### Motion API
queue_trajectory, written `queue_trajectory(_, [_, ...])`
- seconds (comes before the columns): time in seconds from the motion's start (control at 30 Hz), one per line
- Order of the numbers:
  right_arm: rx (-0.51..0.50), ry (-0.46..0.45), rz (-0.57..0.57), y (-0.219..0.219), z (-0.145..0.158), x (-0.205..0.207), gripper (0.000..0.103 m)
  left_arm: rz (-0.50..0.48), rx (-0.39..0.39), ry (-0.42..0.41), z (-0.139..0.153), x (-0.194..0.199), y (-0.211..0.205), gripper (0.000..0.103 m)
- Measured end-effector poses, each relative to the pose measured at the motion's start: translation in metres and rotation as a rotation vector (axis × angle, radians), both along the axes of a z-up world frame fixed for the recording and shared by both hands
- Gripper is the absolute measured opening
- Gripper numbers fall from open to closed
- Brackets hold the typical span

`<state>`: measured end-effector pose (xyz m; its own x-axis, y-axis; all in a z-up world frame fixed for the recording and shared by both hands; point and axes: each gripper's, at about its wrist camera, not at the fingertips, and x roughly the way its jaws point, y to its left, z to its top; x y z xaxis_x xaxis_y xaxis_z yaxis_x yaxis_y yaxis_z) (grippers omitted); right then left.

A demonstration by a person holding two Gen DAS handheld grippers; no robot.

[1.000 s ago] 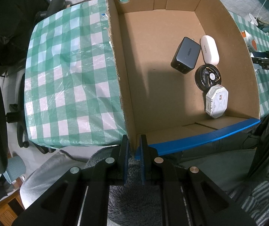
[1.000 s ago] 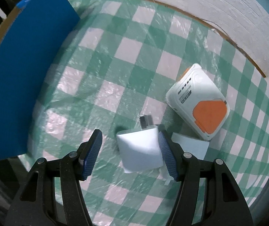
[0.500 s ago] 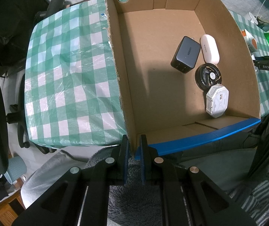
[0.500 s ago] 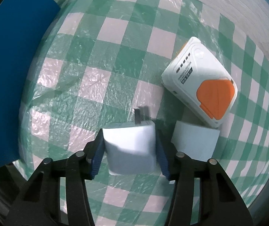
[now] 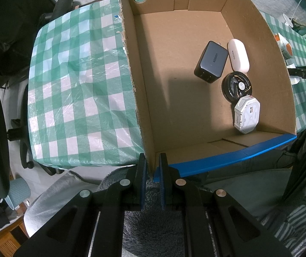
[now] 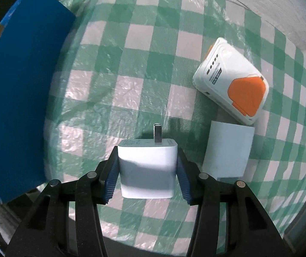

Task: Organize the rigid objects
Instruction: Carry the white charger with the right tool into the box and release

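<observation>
A green-and-white checked tablecloth (image 6: pixel 144 81) covers the table I'm working over. On my right wrist camera, the right gripper (image 6: pixel 147 172) has just been closing and its 2 blue pads now clamp the white charger (image 6: pixel 146 169) by its sides, the metal prong pointing away from me. Just right of it lies a pale blue card (image 6: pixel 228 150), and beyond that a white and orange device (image 6: pixel 231 81). On my left camera, the left gripper (image 5: pixel 152 175) is pinched onto the near corner of the cardboard box (image 5: pixel 140 115). Further in, 4 items sit together: a white hexagonal case (image 5: pixel 247 114), a black round gadget (image 5: pixel 236 88), a dark charger (image 5: pixel 211 61), a white oval case (image 5: pixel 238 55).
</observation>
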<state>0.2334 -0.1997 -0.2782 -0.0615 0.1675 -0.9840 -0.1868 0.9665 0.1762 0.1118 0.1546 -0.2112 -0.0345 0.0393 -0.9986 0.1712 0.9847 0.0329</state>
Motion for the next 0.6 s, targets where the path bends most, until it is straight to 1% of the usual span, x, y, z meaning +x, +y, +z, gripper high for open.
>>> queue_trajectory(0.27, [-0.006, -0.031, 0.029, 0.014, 0.046, -0.005, 0.049, 0.001, 0.001, 0.000, 0.000, 0.001, 0.000, 0.009])
queue_trajectory(0.43, [0.005, -0.063, 0.059, 0.039, 0.074, -0.013, 0.049, 0.001, 0.000, 0.001, 0.000, 0.001, 0.000, 0.009])
queue_trajectory(0.47, [0.009, -0.070, 0.065, 0.033, 0.079, -0.017, 0.049, 0.000, 0.000, 0.000, 0.000, 0.000, 0.000, 0.009])
queue_trajectory(0.5, [0.015, -0.080, 0.078, 0.039, 0.087, -0.019, 0.049, 0.001, 0.000, 0.000, 0.000, 0.000, 0.000, 0.009])
queue_trajectory(0.53, [0.019, -0.086, 0.087, 0.049, 0.084, -0.014, 0.049, 0.002, 0.000, 0.001, 0.000, 0.000, 0.000, 0.009])
queue_trajectory(0.6, [0.029, -0.103, 0.115, 0.060, 0.093, -0.012, 0.049, 0.001, 0.000, 0.001, 0.000, 0.001, -0.001, 0.009])
